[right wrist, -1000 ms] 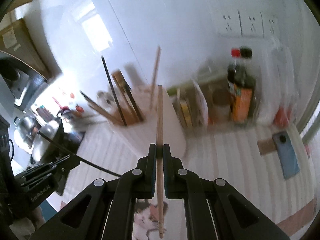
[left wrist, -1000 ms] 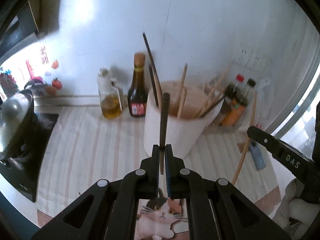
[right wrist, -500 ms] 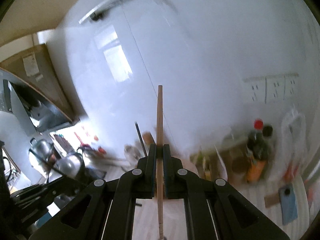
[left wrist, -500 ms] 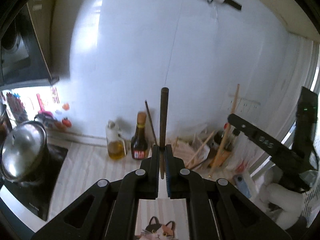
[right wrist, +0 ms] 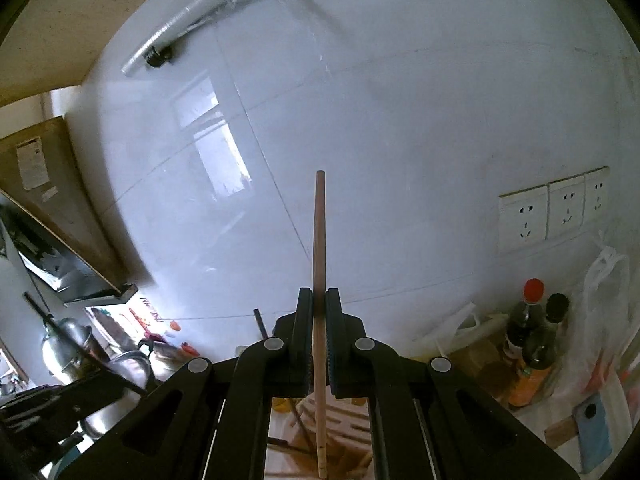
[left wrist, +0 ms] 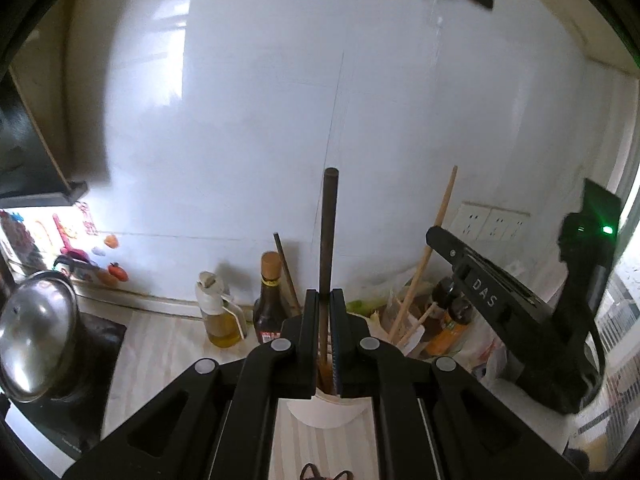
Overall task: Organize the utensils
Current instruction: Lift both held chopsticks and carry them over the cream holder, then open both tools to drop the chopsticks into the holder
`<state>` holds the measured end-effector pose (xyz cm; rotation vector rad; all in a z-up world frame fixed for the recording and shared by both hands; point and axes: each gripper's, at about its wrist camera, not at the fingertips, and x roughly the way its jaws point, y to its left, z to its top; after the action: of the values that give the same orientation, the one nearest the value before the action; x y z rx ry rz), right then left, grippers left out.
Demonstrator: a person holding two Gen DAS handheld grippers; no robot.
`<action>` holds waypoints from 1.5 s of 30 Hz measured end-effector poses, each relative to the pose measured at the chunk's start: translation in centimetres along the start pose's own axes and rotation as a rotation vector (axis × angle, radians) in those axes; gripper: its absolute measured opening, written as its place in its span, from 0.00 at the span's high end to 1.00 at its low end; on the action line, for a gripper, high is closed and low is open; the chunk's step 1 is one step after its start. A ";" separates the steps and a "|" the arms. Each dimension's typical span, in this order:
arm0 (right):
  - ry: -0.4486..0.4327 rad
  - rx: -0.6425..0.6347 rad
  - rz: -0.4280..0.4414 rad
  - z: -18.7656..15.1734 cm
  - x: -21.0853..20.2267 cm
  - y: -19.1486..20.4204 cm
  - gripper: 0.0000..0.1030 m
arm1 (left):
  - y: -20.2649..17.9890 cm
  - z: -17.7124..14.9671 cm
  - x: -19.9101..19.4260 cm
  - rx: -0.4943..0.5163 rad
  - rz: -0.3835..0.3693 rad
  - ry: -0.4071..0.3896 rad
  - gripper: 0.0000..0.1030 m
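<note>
**Chopsticks clamped above white holder**

Chopsticks are held one per gripper. The left gripper (left wrist: 325,300) is clamped on a dark chopstick (left wrist: 329,236) that stands upright directly above the white holder (left wrist: 328,412). The right gripper (right wrist: 319,300) is clamped on a light wooden chopstick (right wrist: 319,248), also upright over the holder. More chopsticks lean inside the holder. A soy sauce bottle (left wrist: 269,300) stands just left of the holder; an oil bottle (left wrist: 220,312) stands beyond it.
</note>
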<state>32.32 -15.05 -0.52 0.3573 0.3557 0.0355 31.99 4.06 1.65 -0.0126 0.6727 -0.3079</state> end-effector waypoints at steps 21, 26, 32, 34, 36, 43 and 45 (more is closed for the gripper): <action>0.112 -0.057 -0.014 -3.6 4.3 -0.7 0.93 | 1.5 -1.3 6.8 -0.054 -0.056 0.209 0.95; 0.122 -0.038 -0.005 -3.5 3.7 -0.8 0.90 | 1.9 -0.4 5.8 -0.059 -0.030 0.177 0.83; 0.122 -0.011 -0.010 -2.8 2.1 -1.1 0.64 | 3.4 0.5 4.6 -0.067 0.075 0.103 0.08; 0.122 -0.006 -0.030 -2.7 1.1 -1.4 0.57 | 4.5 0.5 4.9 -0.088 0.091 0.105 0.08; 0.124 0.009 -0.056 -2.8 0.0 -1.9 0.55 | 5.3 0.5 5.3 -0.108 0.112 0.095 0.08; 0.114 0.158 -0.111 -5.1 -3.6 -5.7 0.55 | 6.0 1.3 8.9 -0.116 0.071 0.122 0.10; 0.125 0.202 -0.161 -5.9 -4.0 -7.3 0.55 | 5.6 1.4 10.3 -0.109 0.063 0.139 0.11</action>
<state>26.33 -20.26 -6.85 0.5263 0.5123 -0.1367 42.05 6.34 -4.15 -0.0748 0.8257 -0.2125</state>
